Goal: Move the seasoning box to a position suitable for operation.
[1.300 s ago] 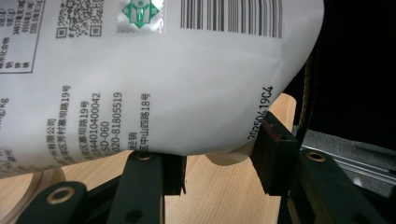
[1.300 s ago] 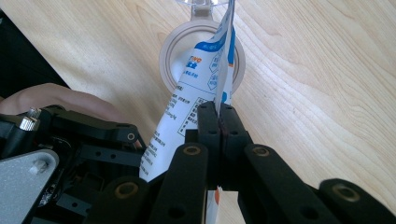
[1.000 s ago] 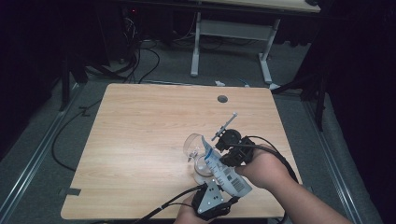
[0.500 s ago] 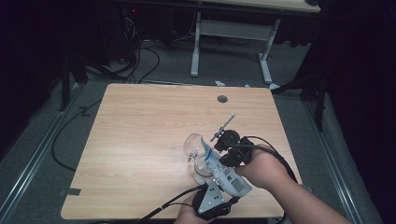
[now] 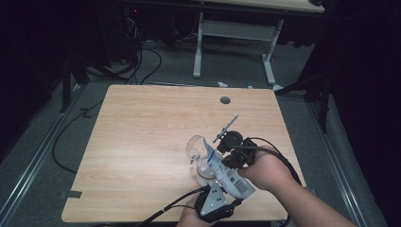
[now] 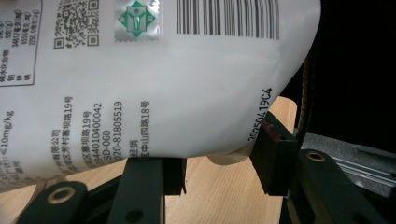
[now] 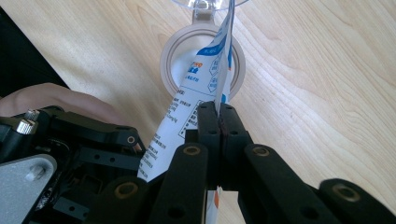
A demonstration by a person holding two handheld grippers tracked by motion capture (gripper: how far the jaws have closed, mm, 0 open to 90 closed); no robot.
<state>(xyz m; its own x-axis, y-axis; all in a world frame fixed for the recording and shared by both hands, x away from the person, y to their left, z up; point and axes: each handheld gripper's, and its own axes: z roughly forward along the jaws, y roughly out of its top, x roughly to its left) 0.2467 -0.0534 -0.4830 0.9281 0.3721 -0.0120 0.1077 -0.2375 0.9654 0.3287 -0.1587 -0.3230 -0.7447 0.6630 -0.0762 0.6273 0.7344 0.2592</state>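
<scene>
Flanking pouch [image 5: 226,176], jar [image 7: 202,60], likely glass [image 5: 195,147]

The soft white plastic pouch [image 6: 154,88] has black print on it: "20250419C4" along one edge, "020-81805519", "4010400042" and "10mg/kg". It also shows a barcode, little square codes and a green sign (the other lines are Chinese writing, some cut off).

Pouch cropped, jar part-hidden

In the left gripper view the white pouch [image 6: 154,79] runs past the top and left edges; the pouch covers part of the open jar [image 7: 180,60].
</scene>
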